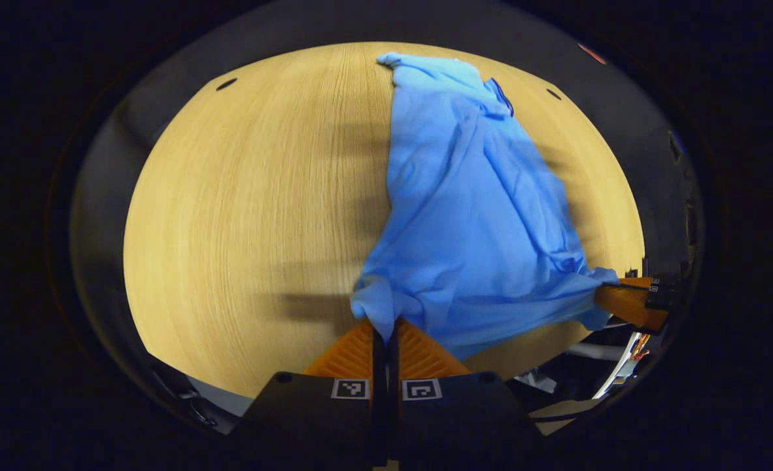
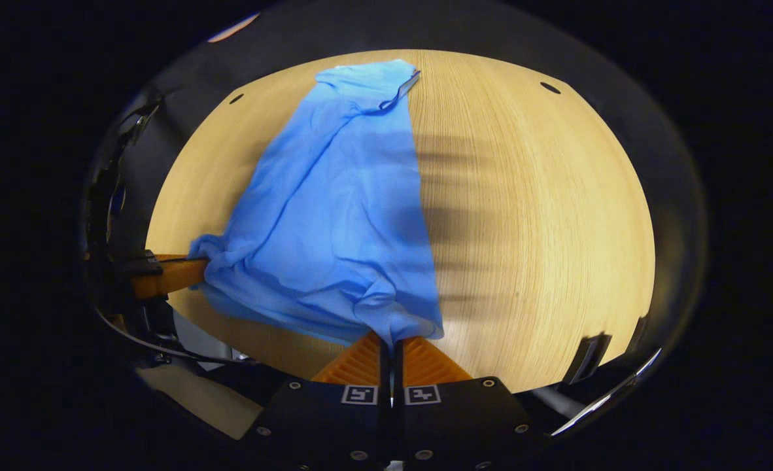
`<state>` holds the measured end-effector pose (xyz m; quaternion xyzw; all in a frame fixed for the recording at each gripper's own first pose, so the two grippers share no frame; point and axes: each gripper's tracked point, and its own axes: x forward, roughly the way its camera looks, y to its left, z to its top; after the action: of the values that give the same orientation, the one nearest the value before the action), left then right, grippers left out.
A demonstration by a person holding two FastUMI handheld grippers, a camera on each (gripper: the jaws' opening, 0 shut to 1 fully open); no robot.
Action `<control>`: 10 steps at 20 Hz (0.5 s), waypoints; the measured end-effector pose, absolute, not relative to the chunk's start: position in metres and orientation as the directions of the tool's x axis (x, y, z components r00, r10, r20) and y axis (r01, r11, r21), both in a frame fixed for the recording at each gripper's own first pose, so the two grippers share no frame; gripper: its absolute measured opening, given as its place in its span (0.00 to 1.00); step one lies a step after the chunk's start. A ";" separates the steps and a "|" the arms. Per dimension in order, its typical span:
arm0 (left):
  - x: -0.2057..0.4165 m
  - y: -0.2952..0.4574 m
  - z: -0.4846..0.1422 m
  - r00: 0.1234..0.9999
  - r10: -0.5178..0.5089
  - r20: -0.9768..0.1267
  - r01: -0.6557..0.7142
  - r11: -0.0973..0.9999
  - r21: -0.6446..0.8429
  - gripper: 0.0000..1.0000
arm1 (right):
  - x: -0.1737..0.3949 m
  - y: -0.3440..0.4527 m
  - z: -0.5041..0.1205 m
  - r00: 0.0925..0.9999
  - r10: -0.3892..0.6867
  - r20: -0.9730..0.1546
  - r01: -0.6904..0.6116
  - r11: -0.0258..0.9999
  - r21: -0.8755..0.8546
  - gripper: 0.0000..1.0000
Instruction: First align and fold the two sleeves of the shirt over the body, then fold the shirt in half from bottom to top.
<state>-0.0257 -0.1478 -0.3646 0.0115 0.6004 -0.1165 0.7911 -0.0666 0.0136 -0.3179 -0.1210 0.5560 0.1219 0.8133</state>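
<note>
— Left gripper view first: what lies on the desk (image 1: 242, 216)?
— A blue shirt (image 1: 471, 216), running from the far edge to the near edge, its near hem lifted and bunched.
— And the tongs?
— The left gripper (image 1: 384, 330) is closed on one hem corner; the right gripper (image 2: 393, 343) is pinched tight on the other.

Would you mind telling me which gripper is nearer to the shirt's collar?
Right, probably. The right gripper grips the shirt at the corner below the collar; the left gripper grips the opposite corner, offset sideways.
</note>
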 end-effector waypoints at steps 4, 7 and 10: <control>0.015 -0.149 -0.342 0.317 -0.175 -0.932 0.189 0.975 -0.119 0.05 | -0.036 0.022 -0.296 0.394 0.093 -0.914 -0.346 0.937 -0.054 0.01; 0.046 -0.155 -0.330 0.363 -0.181 -0.914 0.180 0.976 -0.121 0.05 | -0.001 0.028 -0.275 0.450 0.108 -0.887 -0.342 0.938 -0.060 0.01; 0.078 -0.159 -0.315 0.403 -0.181 -0.897 0.183 0.976 -0.115 0.05 | 0.037 0.036 -0.255 0.499 0.122 -0.858 -0.348 0.935 -0.069 0.00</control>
<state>0.0779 -0.1590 -0.3150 0.0008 0.5355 -0.1087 0.8375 0.0366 0.0362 -0.2546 -0.1173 0.4813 0.1371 0.8578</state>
